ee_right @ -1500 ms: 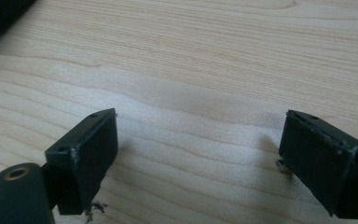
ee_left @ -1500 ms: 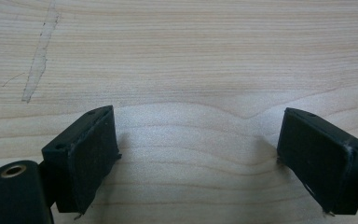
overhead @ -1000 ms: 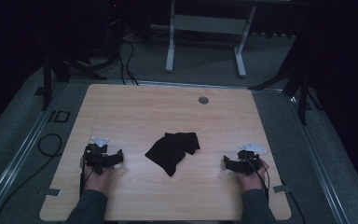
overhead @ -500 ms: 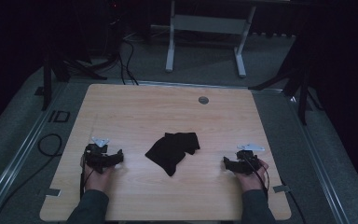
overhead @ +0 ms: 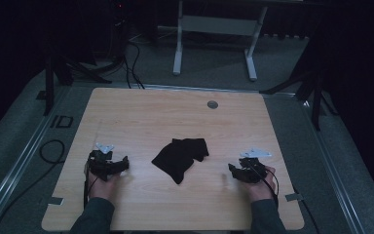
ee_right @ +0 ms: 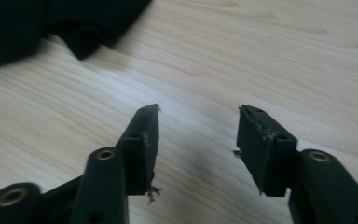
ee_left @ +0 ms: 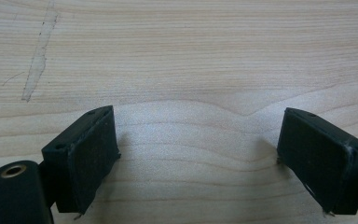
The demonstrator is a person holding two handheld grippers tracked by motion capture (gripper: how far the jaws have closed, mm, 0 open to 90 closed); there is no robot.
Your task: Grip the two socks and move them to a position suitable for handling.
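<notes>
Black cloth crumpled mid-tabletop. Left hand-held gripper and right hand-held gripper flank it, jaws apart, empty.

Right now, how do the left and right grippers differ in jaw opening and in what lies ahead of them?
The left gripper has its jaws spread wider than the right gripper. Bare table lies ahead of the left; the black cloth lies ahead of the right. Both are open, holding nothing.

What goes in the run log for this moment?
left gripper: open, empty, on table | right gripper: open, empty | black cloth: crumpled between them, untouched
</notes>
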